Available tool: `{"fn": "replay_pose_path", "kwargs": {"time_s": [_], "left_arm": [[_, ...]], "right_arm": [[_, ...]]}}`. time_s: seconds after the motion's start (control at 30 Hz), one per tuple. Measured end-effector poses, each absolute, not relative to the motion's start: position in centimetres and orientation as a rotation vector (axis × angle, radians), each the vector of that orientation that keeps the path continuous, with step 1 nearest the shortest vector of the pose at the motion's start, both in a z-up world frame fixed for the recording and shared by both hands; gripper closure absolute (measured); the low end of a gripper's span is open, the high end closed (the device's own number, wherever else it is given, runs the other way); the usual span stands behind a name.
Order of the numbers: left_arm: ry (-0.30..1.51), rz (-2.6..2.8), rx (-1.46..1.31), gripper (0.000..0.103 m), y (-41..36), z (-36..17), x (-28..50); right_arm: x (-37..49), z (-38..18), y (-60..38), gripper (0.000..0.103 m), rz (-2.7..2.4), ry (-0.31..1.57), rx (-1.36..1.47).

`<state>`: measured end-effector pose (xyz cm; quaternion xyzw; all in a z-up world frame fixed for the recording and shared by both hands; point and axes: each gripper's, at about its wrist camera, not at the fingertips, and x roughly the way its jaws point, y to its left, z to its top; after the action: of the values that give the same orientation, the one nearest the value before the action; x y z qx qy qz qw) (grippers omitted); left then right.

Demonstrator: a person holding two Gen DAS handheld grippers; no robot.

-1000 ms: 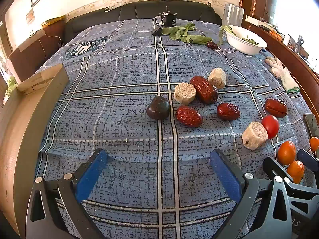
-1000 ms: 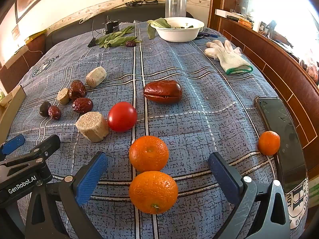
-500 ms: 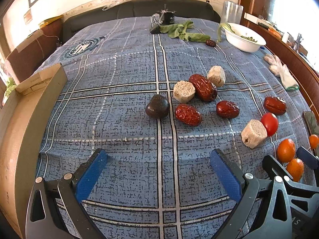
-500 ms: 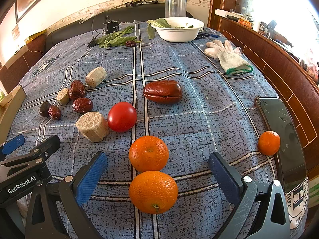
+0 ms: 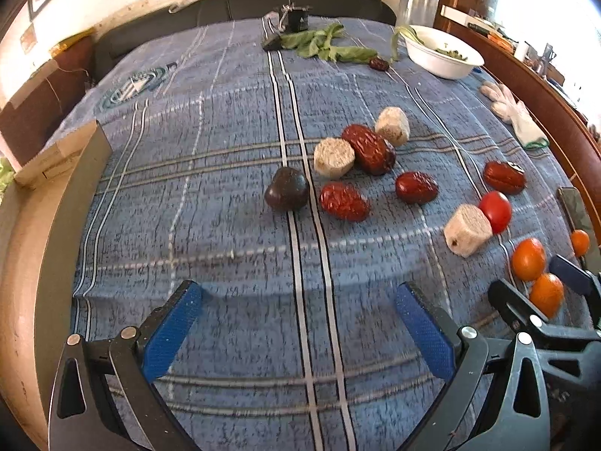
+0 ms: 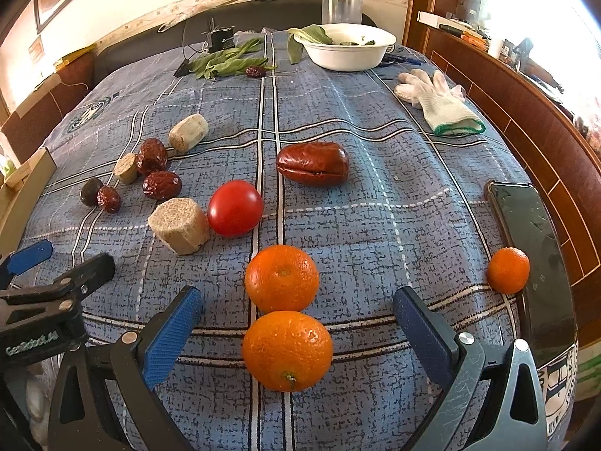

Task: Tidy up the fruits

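Note:
Fruit lies scattered on a blue checked cloth (image 6: 375, 225). My right gripper (image 6: 296, 312) is open, and a near orange (image 6: 287, 349) sits between its blue pads; a second orange (image 6: 281, 278) lies just beyond. A third, smaller orange (image 6: 508, 270) rests beside a phone. Further off are a red tomato (image 6: 234, 207), a large red date (image 6: 312, 168) and a beige cut chunk (image 6: 179, 224). My left gripper (image 5: 296, 312) is open over bare cloth. Ahead of it lie a dark round fruit (image 5: 287, 194), several red dates (image 5: 343, 202) and beige chunks (image 5: 333, 158).
A black phone (image 6: 533, 248) lies at the right edge. A white bowl (image 6: 347, 50) with greens, loose leaves (image 6: 225, 62), a clear cup (image 6: 342, 3) and white gloves (image 6: 437, 101) sit at the far side. A cardboard box (image 5: 33, 203) stands on the left.
The left gripper's view has drifted slightly, so the fruit cluster sits a little lower and further right. The right gripper and the oranges have not moved.

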<state>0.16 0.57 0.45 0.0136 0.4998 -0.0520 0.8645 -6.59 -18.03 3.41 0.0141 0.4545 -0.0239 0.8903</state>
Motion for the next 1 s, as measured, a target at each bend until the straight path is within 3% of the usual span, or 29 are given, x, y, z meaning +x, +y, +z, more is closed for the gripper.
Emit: {"fn": "replay_pose_path", "kwargs": {"time_s": [0.1, 0.27, 0.5, 0.63, 1.0], "left_arm": [[1.061, -0.154, -0.051, 0.002, 1.7, 1.8, -1.1], [0.923, -0.157, 0.021, 0.002, 3.1, 4.5, -4.8], [0.825, -0.062, -0.097, 0.002, 6.9, 6.2, -10.2], [0.801, 0.002, -0.059, 0.011, 7.3, 7.5, -12.4], [0.518, 0.042, -0.035, 0.011, 6.4, 16.6, -17.4]], "right_arm": [[-6.7, 3.5, -18.0, 0.000, -0.064, 0.939, 0.034], [-6.9, 3.6, -18.0, 0.000, -0.070, 0.934, 0.040], [-8.0, 4.3, -18.2, 0.001, -0.109, 0.918, 0.046], [-11.7, 6.9, -18.6, 0.001, -0.090, 0.804, 0.134], [-21.5, 13.9, -18.7, 0.000, -0.154, 0.441, 0.077]]}}
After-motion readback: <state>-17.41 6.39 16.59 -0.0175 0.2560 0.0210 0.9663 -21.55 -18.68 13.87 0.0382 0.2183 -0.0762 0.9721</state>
